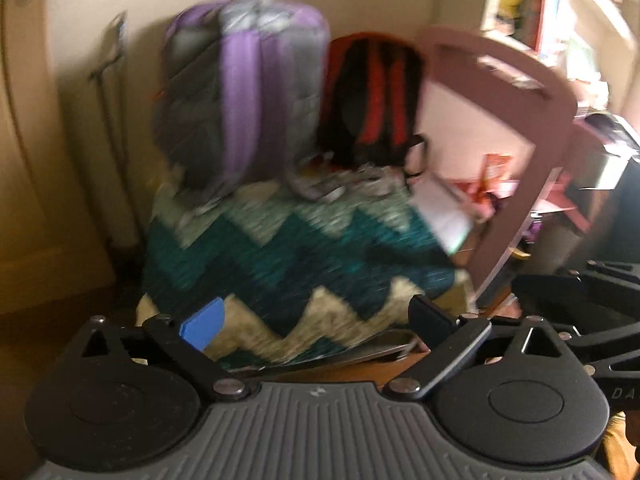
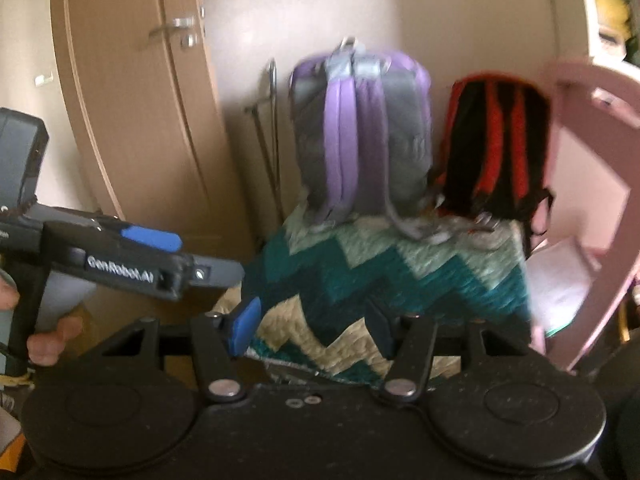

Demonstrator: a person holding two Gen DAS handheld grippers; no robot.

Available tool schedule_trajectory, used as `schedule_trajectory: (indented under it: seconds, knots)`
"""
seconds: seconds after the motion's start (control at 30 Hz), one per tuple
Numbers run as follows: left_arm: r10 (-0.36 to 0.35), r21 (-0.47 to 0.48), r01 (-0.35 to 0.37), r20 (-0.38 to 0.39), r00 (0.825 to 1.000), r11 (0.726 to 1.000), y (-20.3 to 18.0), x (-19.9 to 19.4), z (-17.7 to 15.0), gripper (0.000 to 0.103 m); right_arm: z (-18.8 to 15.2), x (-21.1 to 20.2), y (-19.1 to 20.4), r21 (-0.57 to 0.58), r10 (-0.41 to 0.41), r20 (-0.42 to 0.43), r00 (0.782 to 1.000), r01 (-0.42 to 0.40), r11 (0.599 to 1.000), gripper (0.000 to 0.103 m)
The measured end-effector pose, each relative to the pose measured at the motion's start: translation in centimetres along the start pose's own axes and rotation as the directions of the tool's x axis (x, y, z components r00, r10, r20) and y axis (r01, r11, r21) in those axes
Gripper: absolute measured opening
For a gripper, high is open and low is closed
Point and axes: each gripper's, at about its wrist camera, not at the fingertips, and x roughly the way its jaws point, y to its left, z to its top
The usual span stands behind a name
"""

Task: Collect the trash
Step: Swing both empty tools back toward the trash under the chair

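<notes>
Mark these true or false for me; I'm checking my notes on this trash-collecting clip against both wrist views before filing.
1. The purple backpack stands on a zigzag blanket. True.
2. The red-and-black backpack lies flat on the floor. False: it stands upright beside the purple one.
3. The left gripper is open and empty. True.
4. The right gripper clamps a piece of trash. False: nothing sits between its jaws.
5. A pink chair stands right of the blanket. True.

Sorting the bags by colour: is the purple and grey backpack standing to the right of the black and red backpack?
No, in the right wrist view the purple and grey backpack stands left of the black and red backpack, both on the zigzag-patterned teal blanket.
</notes>
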Motion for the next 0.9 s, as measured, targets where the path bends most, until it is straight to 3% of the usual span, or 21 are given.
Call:
schedule_trajectory:
  seconds: [0.23, 0.43, 0.6, 0.73, 0.9]
  knots:
    - [0.049, -0.051, -0.055, -0.112, 0.993, 0.997, 7.8, 8.1, -4.5, 0.099, -3.7, 10.0, 0.5, 0.051, 0.036, -0.134, 0.990, -0.029, 0.998, 0.057]
    - [0.050, -0.091, -0.073, -0.238, 0.970, 0.993, 12.9, 15.8, -10.1, 0.099, -8.5, 18.6, 1.4, -0.012, 0.038, -0.281, 0.959, -0.044, 0.999, 0.057]
    - [0.037, -0.073, -0.064, -0.325, 0.945, 0.995, 14.9, 21.6, -13.4, 0.099, -12.4, 25.6, 0.6, -0.009, 0.036, -0.368, 0.929, -0.042, 0.999, 0.057]
    - [0.060, -0.027, -0.073, -0.346, 0.936, 0.997, 15.6, 26.1, -15.6, 0.099, -15.6, 30.8, -1.4, 0.072, 0.024, -0.410, 0.912, 0.006, 0.997, 0.057]
    - [0.077, -0.022, -0.094, -0.407, 0.910, 0.995, 15.9, 31.9, -19.8, 0.099, -20.1, 36.8, -3.4, 0.105, -0.031, -0.482, 0.876, 0.092, 0.990, 0.057]
